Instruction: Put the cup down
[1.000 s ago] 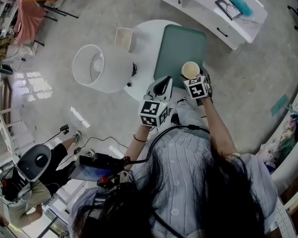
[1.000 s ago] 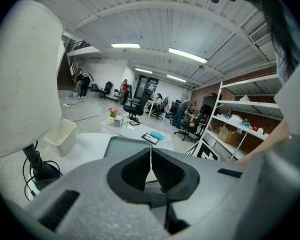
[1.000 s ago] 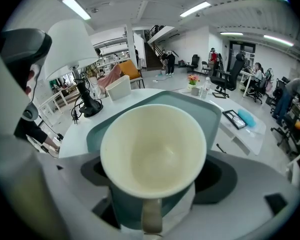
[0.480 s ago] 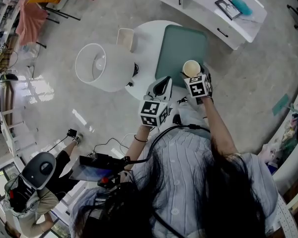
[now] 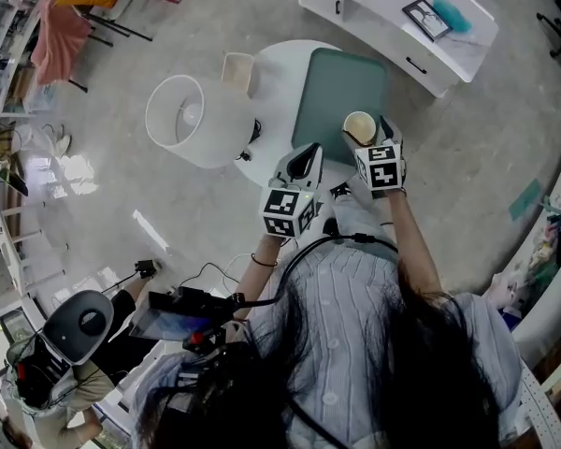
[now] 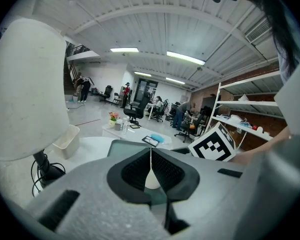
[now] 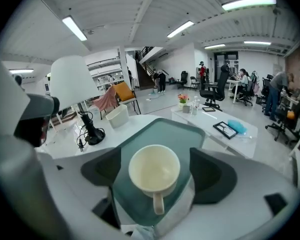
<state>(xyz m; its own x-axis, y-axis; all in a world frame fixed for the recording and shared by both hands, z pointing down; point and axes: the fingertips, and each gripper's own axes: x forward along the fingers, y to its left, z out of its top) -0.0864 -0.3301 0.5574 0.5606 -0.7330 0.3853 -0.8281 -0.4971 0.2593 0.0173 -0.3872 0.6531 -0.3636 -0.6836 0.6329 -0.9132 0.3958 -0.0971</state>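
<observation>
A cream cup (image 7: 154, 171) with its handle towards the camera stands upright on the green tray (image 7: 175, 129). My right gripper (image 7: 157, 178) is open around it, with a gap between the cup and the dark pad on either side. In the head view the cup (image 5: 359, 126) is at the tray's (image 5: 337, 82) near right corner, with the right gripper (image 5: 365, 135) just behind it. My left gripper (image 5: 304, 163) hovers over the table's near edge, left of the cup. Its jaws are pressed together on nothing in the left gripper view (image 6: 151, 158).
The tray lies on a round white table (image 5: 271, 68). A white lamp (image 5: 198, 120) with a black base and cable stands at the table's left, by a small white bin (image 5: 236, 68). Beyond is a low white table (image 5: 393, 21) with a framed picture.
The right gripper has drifted slightly right and back from the cup, which stays in place on the tray. The left gripper has hardly moved.
</observation>
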